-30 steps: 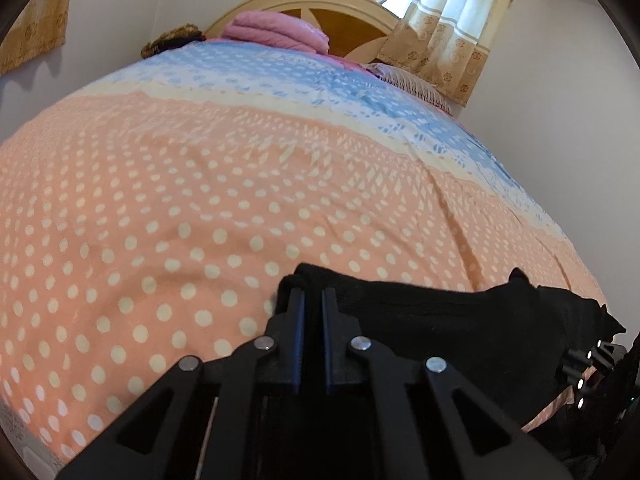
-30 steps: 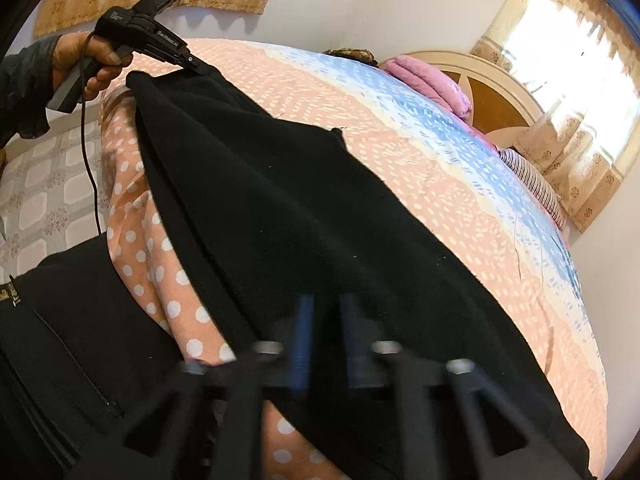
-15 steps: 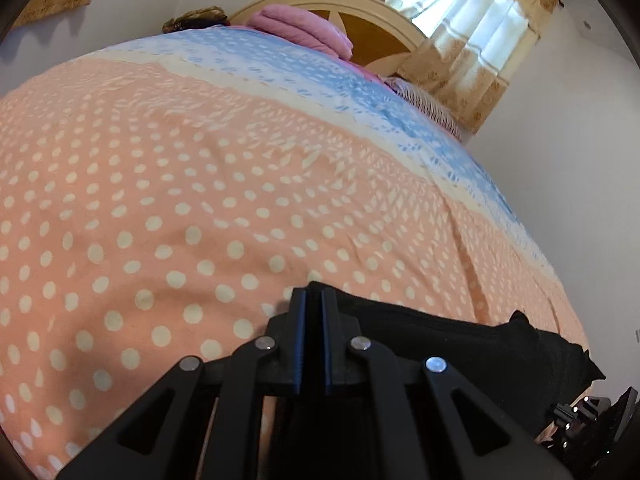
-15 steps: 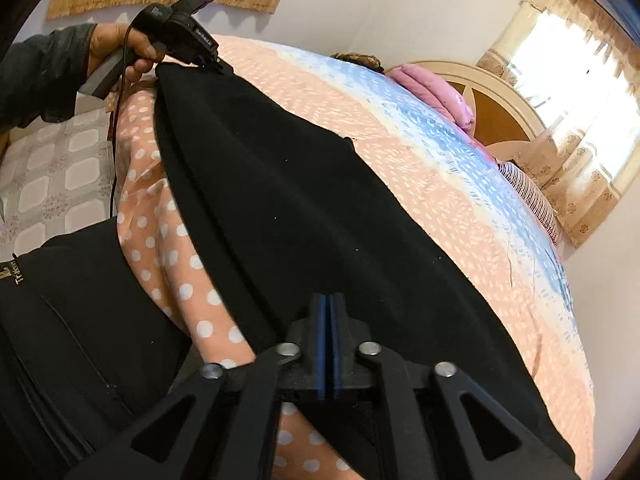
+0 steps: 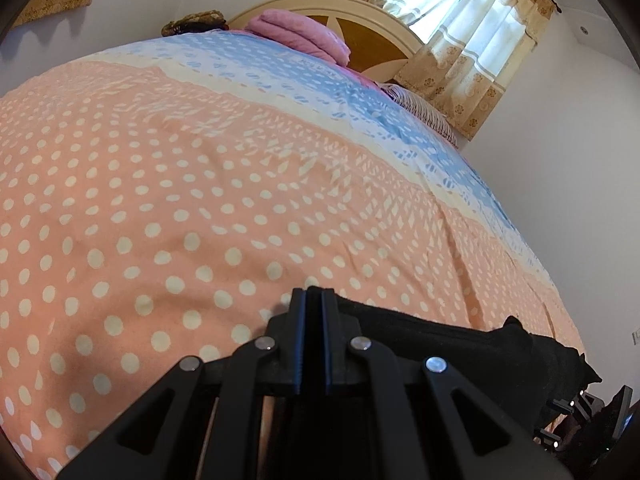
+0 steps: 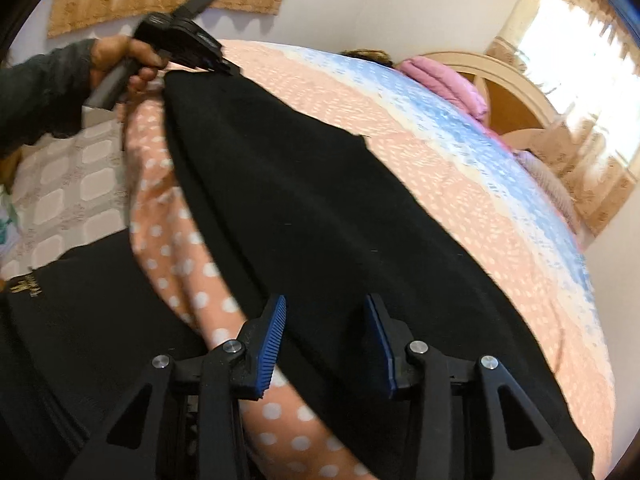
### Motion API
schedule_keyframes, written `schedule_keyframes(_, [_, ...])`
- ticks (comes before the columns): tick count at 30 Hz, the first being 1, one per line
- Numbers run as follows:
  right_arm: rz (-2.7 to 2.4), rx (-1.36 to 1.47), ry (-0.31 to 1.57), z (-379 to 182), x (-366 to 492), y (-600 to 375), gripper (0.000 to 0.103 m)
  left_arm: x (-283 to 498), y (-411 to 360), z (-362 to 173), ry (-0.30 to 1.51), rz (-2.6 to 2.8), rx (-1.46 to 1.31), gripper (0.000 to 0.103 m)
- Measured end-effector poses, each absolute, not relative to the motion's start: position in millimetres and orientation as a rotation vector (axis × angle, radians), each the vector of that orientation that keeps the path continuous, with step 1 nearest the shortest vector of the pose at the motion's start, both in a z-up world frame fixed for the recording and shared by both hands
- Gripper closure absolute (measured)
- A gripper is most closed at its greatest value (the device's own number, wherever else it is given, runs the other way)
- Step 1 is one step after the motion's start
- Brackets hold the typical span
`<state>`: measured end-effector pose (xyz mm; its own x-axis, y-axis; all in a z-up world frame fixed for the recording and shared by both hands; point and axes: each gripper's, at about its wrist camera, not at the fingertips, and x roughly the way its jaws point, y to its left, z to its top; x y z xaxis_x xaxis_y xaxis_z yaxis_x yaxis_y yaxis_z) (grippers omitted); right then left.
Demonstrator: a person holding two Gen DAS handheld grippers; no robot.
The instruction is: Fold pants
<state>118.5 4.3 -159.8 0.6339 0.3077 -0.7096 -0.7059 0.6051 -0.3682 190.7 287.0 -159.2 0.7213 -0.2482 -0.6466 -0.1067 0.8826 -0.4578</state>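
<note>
The black pants (image 6: 320, 216) lie stretched flat along the near edge of the bed. In the left wrist view they show as a dark strip (image 5: 460, 344) running right from my left gripper (image 5: 314, 300), which is shut on their end. That gripper also shows in the right wrist view (image 6: 224, 68), pinching the far end of the pants. My right gripper (image 6: 325, 320) is open just above the pants' near end, blue pads (image 6: 272, 344) apart, holding nothing.
The bed has an orange polka-dot and blue cover (image 5: 200, 180). A folded pink blanket (image 5: 304, 36) and a wooden headboard (image 5: 360, 28) are at the far end. Tiled floor (image 6: 68, 184) is on the left. My dark-clothed body (image 6: 80, 340) is close by.
My right gripper has opened and let go of the pants' near end. My left gripper has lowered its end toward the bed, staying shut on it.
</note>
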Motion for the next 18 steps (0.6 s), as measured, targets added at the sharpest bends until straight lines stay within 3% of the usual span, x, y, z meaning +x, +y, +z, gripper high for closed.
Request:
schedule_keyframes(5, [0.597,-0.725,0.632,-170,121,8,0.063,192,286,-162,0.769,-0.082,-0.497,0.095])
schedule_keyframes(7, [0.613,-0.714,0.643,-167,120,9,0.101,191,286,-161,0.772,-0.085,-0.497,0.095])
schedule_keyframes(14, [0.647,-0.694,0.635,-146,101,6,0.101,183,288,-149,0.747,-0.105,-0.491,0.095])
schedule_keyframes(18, [0.648,-0.73,0.677,-163,100,8,0.101,181,289,-154,0.755,-0.107,-0.481,0.095])
